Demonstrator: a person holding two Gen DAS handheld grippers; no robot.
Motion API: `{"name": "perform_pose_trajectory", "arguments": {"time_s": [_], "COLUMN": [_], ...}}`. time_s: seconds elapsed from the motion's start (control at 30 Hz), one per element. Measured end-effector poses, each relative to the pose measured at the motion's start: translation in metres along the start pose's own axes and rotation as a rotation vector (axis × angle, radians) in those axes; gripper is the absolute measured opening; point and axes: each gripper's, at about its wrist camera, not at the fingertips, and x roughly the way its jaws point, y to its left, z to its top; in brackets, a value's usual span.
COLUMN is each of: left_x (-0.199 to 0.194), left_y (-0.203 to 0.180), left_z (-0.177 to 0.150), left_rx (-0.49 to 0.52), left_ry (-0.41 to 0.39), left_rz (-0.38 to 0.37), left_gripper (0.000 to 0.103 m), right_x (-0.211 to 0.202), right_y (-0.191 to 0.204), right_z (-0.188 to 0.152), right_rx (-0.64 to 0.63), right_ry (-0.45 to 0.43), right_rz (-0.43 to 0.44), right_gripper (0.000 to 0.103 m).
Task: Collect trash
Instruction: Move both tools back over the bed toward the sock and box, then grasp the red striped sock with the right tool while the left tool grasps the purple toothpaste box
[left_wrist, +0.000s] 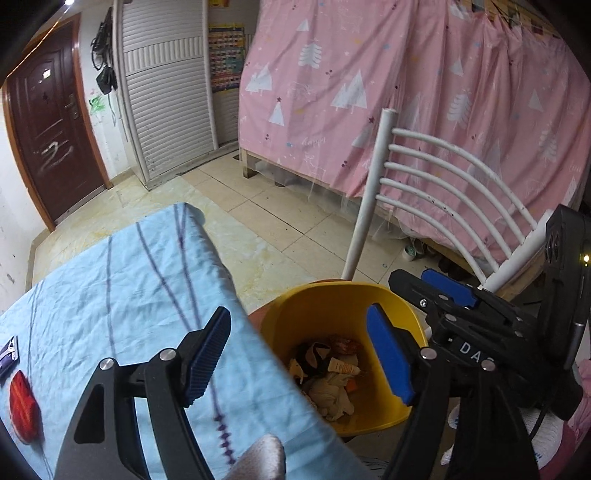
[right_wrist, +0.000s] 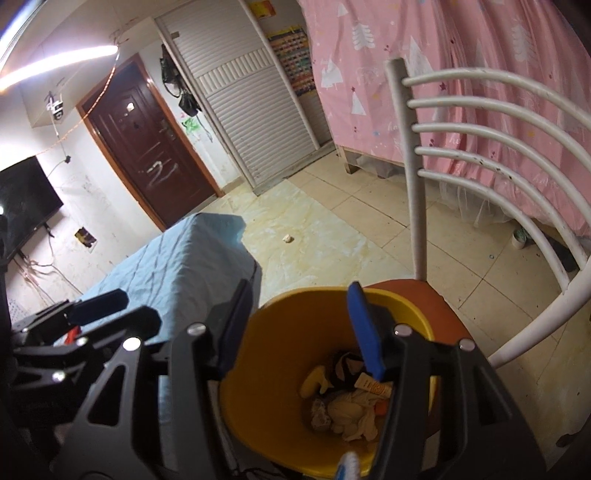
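Note:
A yellow bin (left_wrist: 325, 306) (right_wrist: 295, 321) stands on a chair's orange seat (right_wrist: 424, 299), next to the table. It holds crumpled tissue (left_wrist: 328, 395) (right_wrist: 351, 413), a small tube (left_wrist: 343, 366) and dark wrappers. My left gripper (left_wrist: 299, 354) hovers open over the table edge and the bin, nothing between its blue pads. My right gripper (right_wrist: 301, 332) is open above the bin, also with nothing in it; it shows in the left wrist view (left_wrist: 432, 291) too. A silvery crumpled thing (left_wrist: 258, 458) sits at the bottom edge there; what it is I cannot tell. A red object (left_wrist: 22, 410) and a purple wrapper (left_wrist: 7, 354) lie on the table.
The table wears a light blue cloth (left_wrist: 129, 295) (right_wrist: 184, 258). The chair's white curved back (left_wrist: 443, 177) (right_wrist: 498, 129) rises behind the bin. A pink curtain (left_wrist: 369, 92) hangs beyond. A small pale scrap (right_wrist: 287, 239) lies on the tiled floor. A dark door (left_wrist: 51, 129) is far left.

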Motion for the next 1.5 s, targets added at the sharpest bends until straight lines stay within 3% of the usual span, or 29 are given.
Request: {"name": "perform_pose_trajectory", "arguments": {"time_s": [0.43, 0.87, 1.13, 1.5], "left_x": [-0.061, -0.11, -0.128, -0.136], "left_y": [0.08, 0.181, 0.243, 0.312], "left_z": [-0.007, -0.032, -0.043, -0.058], "left_rx": [-0.086, -0.202, -0.2, -0.189], "left_ry": [-0.084, -0.138, -0.13, -0.091], "left_rz": [0.077, 0.162, 0.237, 0.275], "left_gripper": [0.07, 0.074, 0.079, 0.08], "right_x": [-0.005, 0.01, 0.027, 0.048], "right_y": [0.074, 0.18, 0.257, 0.327], "right_z": [-0.001, -0.018, -0.038, -0.065], "right_rx": [-0.111, -0.271, -0.393, -0.494], "right_ry": [0.007, 0.069, 0.126, 0.209], "right_rz": [0.037, 0.102, 0.16, 0.227], "right_gripper": [0.063, 0.074, 0.078, 0.081]}}
